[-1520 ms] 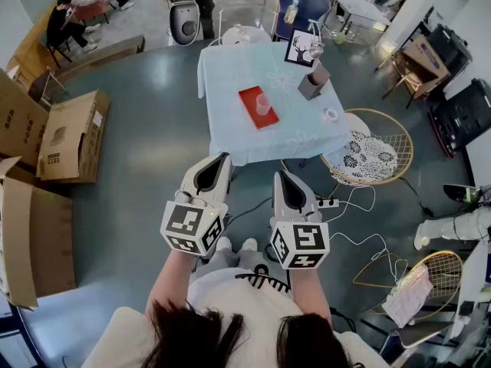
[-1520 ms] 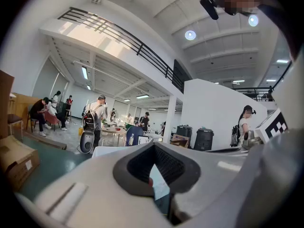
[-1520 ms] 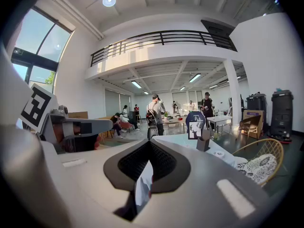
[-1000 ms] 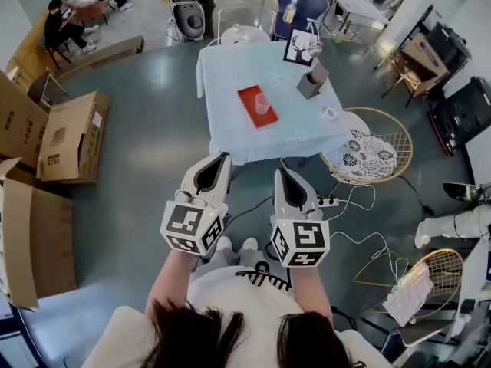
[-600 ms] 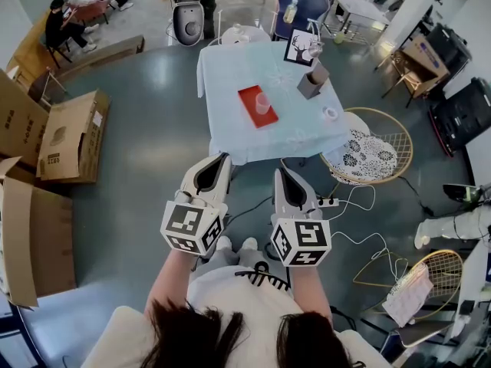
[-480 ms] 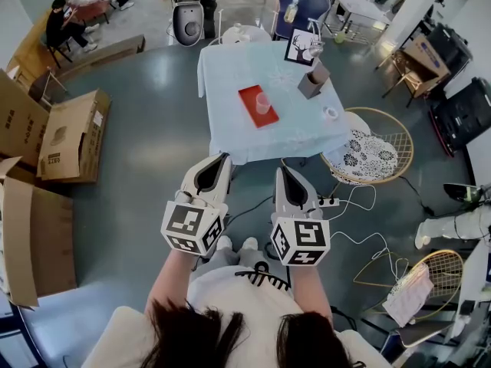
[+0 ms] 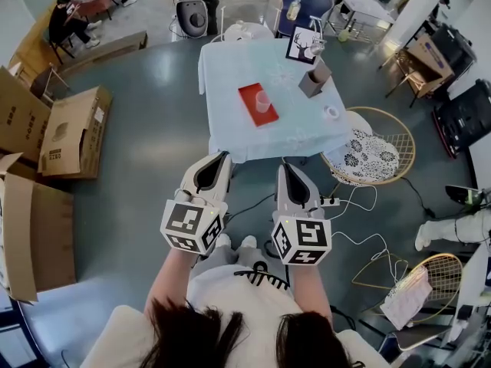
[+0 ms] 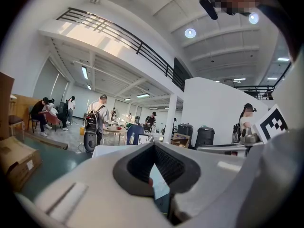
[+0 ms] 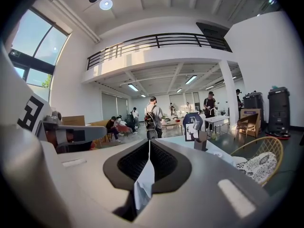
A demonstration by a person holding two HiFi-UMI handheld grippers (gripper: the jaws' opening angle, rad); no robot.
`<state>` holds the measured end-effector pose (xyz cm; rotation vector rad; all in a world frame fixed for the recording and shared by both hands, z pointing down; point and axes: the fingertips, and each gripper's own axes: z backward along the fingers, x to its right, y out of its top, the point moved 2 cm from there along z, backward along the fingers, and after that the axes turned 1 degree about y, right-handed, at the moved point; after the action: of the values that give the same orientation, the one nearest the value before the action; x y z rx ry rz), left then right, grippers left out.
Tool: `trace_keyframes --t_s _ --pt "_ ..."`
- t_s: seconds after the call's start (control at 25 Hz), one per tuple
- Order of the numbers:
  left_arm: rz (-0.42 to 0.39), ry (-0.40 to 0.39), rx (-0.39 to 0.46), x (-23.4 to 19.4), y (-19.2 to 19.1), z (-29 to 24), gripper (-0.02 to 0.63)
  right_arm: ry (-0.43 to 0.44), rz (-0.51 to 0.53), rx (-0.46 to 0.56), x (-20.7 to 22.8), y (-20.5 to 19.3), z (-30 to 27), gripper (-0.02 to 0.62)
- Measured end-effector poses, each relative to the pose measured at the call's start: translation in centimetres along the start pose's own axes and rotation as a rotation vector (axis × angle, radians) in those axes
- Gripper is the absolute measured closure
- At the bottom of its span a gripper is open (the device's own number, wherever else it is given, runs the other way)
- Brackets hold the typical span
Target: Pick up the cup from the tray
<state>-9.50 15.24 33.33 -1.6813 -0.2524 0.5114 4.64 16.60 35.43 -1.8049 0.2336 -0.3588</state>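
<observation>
In the head view a clear cup (image 7: 264, 100) stands on a red tray (image 7: 251, 98) on the table with the pale blue cloth (image 7: 291, 133). Both grippers hang side by side over the floor, well short of the table's near edge, pointing toward it. My left gripper (image 7: 223, 158) has its jaws together with nothing between them, and its tips (image 8: 154, 144) meet in the left gripper view. My right gripper (image 7: 282, 167) is shut and empty too, its tips (image 9: 149, 140) closed in the right gripper view.
On the table also stand a grey box (image 7: 311, 83), a framed deer picture (image 7: 303, 46) and a small white ring (image 7: 331, 113). A wicker chair (image 7: 370, 156) sits right of the table, cables and a power strip (image 7: 331, 202) lie on the floor, and cardboard boxes (image 7: 67, 133) stand left.
</observation>
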Motion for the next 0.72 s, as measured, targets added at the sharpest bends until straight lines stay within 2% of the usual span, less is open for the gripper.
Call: trace_keyframes --t_s 0.16,0.44,0.72 --pt "0.001 0.011 -0.002 0.4 -0.1 -0.7 0.606 0.030 0.001 -0.010 0.5 0.1 -0.5 0.534" --pt "0.005 0.067 -0.019 0.7 -0.9 -2.2 0.606 0.058 0.006 -0.026 2.5 0.0 -1.3 0.514" --pt "0.017 0.057 -0.001 0.9 -0.9 -4.3 0.606 0.058 -0.003 -0.020 4.7 0.5 -2.6 0.497"
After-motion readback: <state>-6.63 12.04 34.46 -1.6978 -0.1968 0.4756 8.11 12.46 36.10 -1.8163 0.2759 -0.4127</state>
